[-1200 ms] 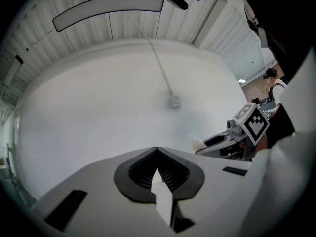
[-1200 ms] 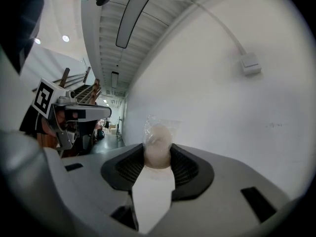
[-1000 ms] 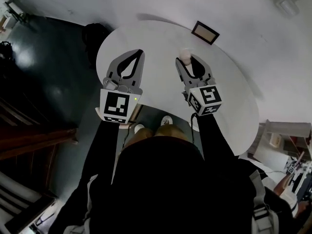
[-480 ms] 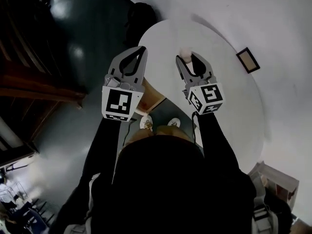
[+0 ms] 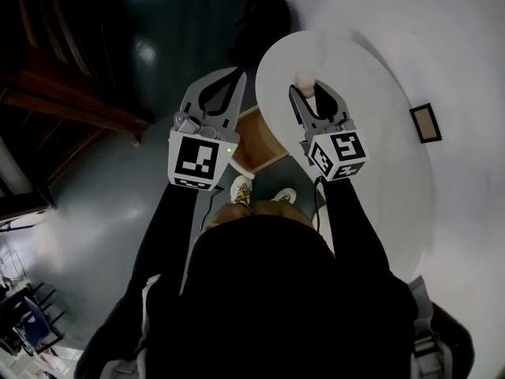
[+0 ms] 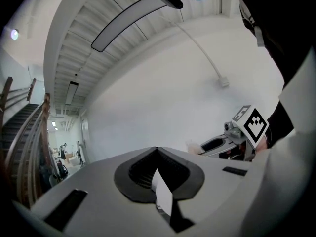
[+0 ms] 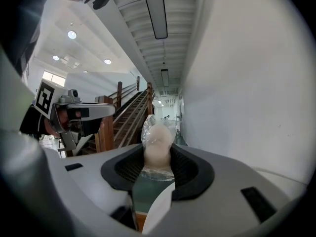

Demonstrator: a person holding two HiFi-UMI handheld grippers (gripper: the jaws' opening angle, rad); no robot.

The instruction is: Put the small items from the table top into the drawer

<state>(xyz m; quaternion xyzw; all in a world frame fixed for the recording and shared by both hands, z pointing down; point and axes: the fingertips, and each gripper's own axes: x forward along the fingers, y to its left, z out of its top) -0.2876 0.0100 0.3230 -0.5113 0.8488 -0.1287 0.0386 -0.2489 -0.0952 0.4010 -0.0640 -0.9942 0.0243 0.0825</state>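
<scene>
My right gripper (image 5: 306,88) is shut on a small pale item in clear wrap (image 5: 304,79), held above the near edge of the round white table (image 5: 371,156). In the right gripper view the wrapped item (image 7: 157,146) stands upright between the jaws of that gripper (image 7: 157,154). My left gripper (image 5: 236,74) hovers left of the table with its tips touching and nothing in them; its own view shows the left gripper (image 6: 157,148) shut. Below the table's edge, between the two grippers, a brown wooden drawer (image 5: 254,142) shows.
A small dark-framed picture (image 5: 426,123) lies on the table's right side. A dark bulky object (image 5: 268,14) stands on the floor beyond the table. Wooden stairs (image 5: 71,93) rise at the left. The person's shoes (image 5: 241,188) are on the grey floor below.
The head view has swung left: the table and the framed picture slid right and the brown drawer came into sight. Both grippers keep their pose, the right one still holding the wrapped item.
</scene>
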